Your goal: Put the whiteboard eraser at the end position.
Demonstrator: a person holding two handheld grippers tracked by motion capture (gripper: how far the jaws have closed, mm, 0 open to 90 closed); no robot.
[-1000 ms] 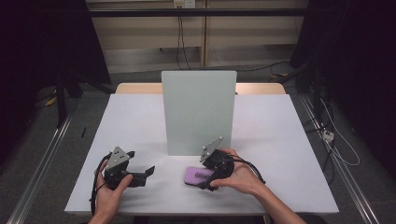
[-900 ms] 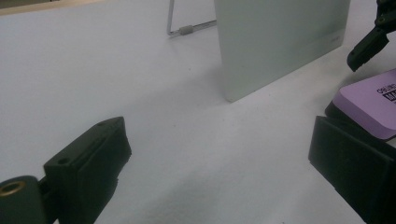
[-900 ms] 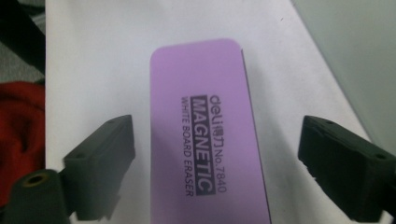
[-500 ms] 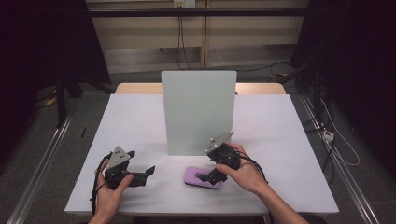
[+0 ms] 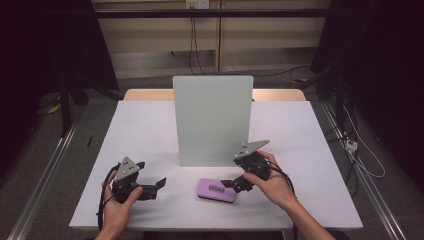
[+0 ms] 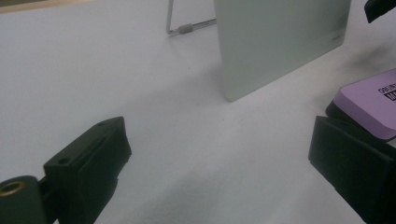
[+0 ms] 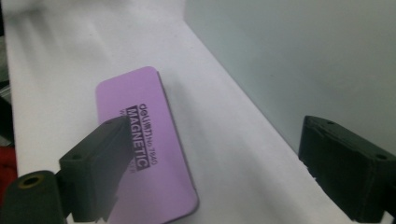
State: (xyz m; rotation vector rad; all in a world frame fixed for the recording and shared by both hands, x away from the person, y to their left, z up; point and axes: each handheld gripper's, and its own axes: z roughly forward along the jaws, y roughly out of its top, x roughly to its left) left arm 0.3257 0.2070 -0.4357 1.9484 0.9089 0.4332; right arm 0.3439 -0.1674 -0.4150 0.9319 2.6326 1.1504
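A purple magnetic eraser lies flat on the white table, in front of an upright pale green board. My right gripper hovers just right of the eraser; its jaws have just been opening. In the right gripper view the right gripper stands open, the eraser lies below and left of its jaws untouched, and the board is on the right. My left gripper rests at the front left, open and holding nothing. In the left gripper view the left gripper faces the board and the eraser.
A thin wire stand props up the board from behind. A wooden strip runs along the table's far edge. Cables trail over the floor at the right. Bare tabletop stretches to either side of the board.
My right gripper has drawn back to the right and a little upward, off the eraser, with its jaws wider. The eraser lies free on the table. The left hand has kept still.
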